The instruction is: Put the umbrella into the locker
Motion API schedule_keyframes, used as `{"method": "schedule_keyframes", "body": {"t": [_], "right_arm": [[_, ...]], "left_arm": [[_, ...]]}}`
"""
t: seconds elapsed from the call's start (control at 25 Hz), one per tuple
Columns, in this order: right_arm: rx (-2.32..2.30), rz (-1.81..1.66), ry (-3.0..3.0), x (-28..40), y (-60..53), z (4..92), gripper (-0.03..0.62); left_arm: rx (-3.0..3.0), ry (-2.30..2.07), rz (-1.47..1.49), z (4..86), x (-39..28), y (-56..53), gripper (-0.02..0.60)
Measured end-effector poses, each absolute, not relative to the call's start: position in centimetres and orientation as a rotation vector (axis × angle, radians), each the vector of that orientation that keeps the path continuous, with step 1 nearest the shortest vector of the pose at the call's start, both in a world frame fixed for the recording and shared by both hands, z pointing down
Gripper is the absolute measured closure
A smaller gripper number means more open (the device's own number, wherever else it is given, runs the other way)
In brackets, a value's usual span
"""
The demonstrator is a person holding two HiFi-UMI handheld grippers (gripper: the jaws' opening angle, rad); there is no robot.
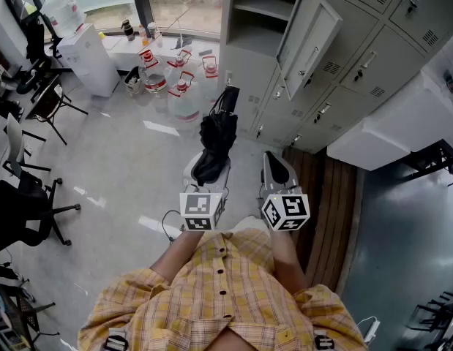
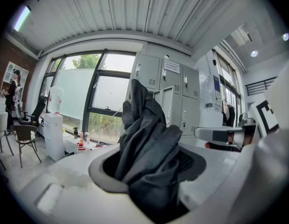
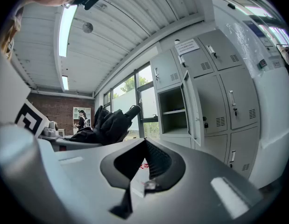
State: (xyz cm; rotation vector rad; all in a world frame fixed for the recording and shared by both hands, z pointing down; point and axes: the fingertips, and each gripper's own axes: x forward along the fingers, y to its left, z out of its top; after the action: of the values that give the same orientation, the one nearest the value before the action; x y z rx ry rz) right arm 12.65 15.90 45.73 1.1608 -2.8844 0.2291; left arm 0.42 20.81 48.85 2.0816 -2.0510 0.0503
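Observation:
A folded black umbrella stands up out of my left gripper, whose jaws are shut on its bunched fabric. In the left gripper view the umbrella fills the gap between the jaws of the left gripper, its handle end pointing towards the grey lockers. One locker stands open ahead, its door swung out to the right. My right gripper hovers beside the left one, shut and holding nothing. The right gripper view shows the right gripper, the open locker and the umbrella at left.
Several large water jugs and a white water dispenser stand by the window at left. Office chairs line the left edge. A wooden strip runs along the floor before the lockers. A white cabinet juts out at right.

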Motion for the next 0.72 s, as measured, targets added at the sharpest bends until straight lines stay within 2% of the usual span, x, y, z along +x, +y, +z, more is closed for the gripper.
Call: {"method": "schedule_keyframes", "body": {"t": [0.72], "right_arm": [[1.240, 0.336, -2.892, 12.3, 15.6, 44.6, 0.595]], "left_arm": [[2.113, -2.013, 0.004, 48.9, -0.6, 20.5, 0.330]]}}
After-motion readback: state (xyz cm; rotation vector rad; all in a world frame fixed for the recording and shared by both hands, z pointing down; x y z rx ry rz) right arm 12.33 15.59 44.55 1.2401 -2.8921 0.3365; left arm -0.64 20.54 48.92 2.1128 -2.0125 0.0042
